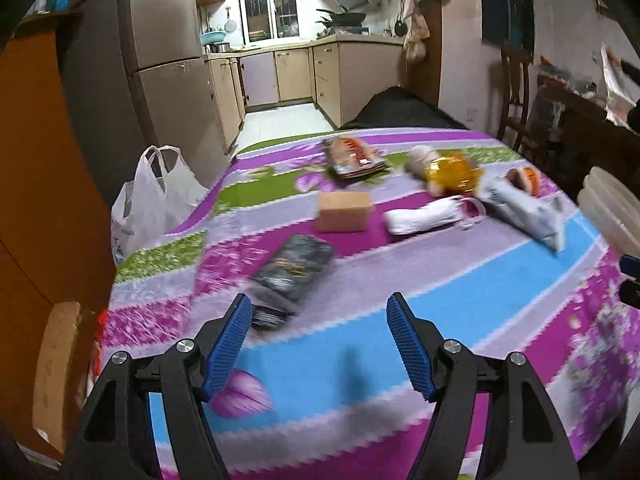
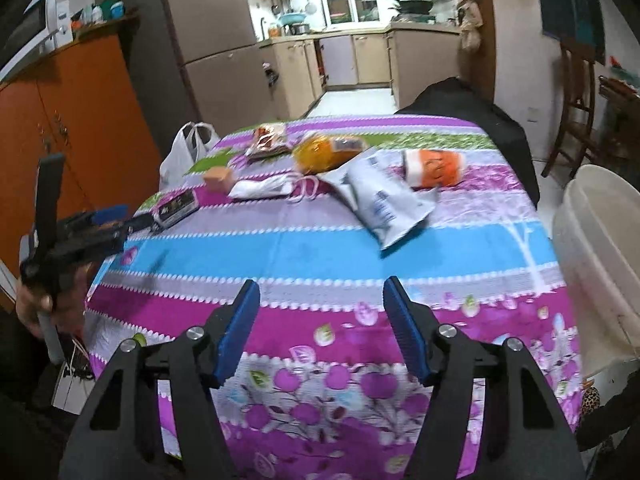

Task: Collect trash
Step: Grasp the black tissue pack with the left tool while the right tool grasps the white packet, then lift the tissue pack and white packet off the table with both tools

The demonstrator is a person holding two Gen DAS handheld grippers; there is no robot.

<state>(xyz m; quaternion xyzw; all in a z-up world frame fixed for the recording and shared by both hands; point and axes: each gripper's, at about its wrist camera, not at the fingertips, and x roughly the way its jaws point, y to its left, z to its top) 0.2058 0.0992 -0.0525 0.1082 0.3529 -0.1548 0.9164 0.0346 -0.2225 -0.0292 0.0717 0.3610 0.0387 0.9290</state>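
Tongs on the left (image 1: 320,344) and right (image 2: 318,330) both stood apart, empty, above the cloth-covered bench (image 2: 280,248). Nearest the left tongs lay a dark wrapper (image 1: 292,270); closing squarely across its narrow side would likely grip best. Farther off lay the grey pouch (image 2: 386,204) and orange cup (image 2: 436,168). A white bin (image 2: 600,248) beside the bench looked empty; the plastic bag's (image 1: 154,196) contents were hidden.

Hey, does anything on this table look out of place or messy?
Yes. Litter is strewn over the tablecloth: a crumpled grey-white bag, an orange cup on its side, and a dark wrapper. Nothing looks spilled.
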